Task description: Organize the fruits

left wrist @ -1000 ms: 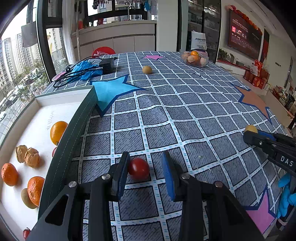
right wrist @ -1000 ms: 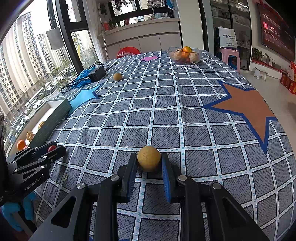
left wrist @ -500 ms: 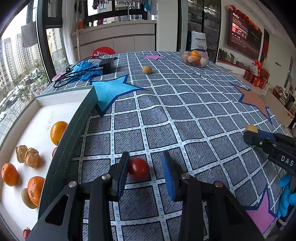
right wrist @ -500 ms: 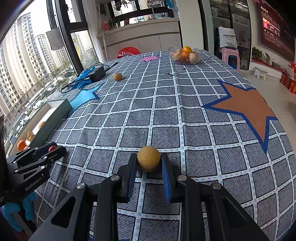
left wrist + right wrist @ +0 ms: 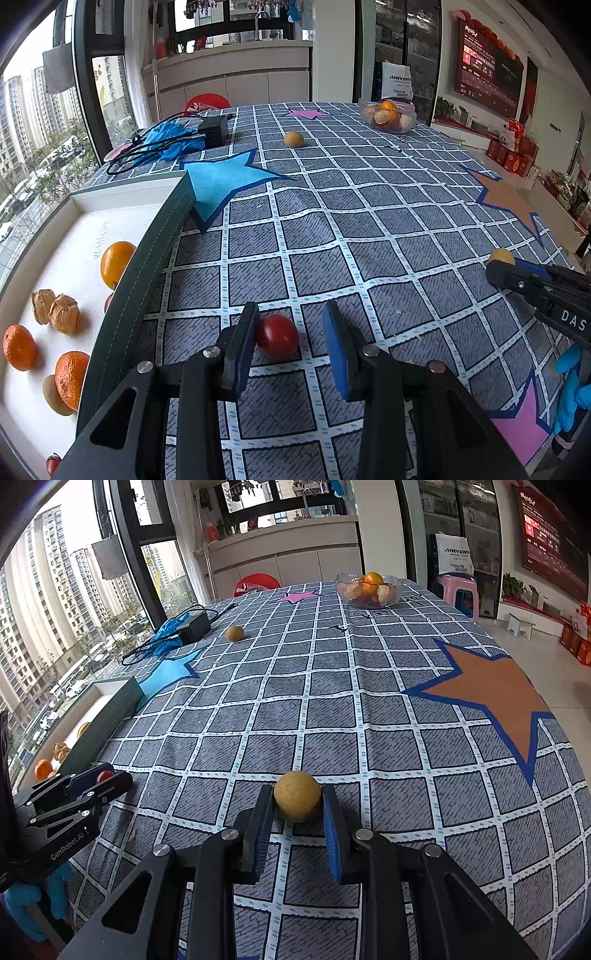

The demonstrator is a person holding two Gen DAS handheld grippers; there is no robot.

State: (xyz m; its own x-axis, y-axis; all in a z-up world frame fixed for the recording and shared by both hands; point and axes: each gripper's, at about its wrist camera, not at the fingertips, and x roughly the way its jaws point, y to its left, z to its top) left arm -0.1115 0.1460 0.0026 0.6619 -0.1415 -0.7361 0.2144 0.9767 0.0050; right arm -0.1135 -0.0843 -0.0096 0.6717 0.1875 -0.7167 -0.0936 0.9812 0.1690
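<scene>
My left gripper (image 5: 290, 328) is open around a small red tomato (image 5: 277, 336) that lies on the checked tablecloth, close to the left finger. My right gripper (image 5: 297, 805) is shut on a round yellow-brown fruit (image 5: 297, 795) at table level. The white tray with a dark green wall (image 5: 147, 258) stands at the left and holds several oranges (image 5: 116, 262), dried husk fruits (image 5: 55, 312) and a brownish fruit. Another yellow-brown fruit (image 5: 294, 139) lies far back on the table. The right gripper also shows in the left wrist view (image 5: 517, 275), and the left gripper in the right wrist view (image 5: 107, 782).
A glass bowl of fruit (image 5: 388, 116) stands at the far right of the table. A black charger with cables (image 5: 214, 129) and blue gloves (image 5: 166, 138) lie at the far left. The table edge runs along the right, with floor beyond.
</scene>
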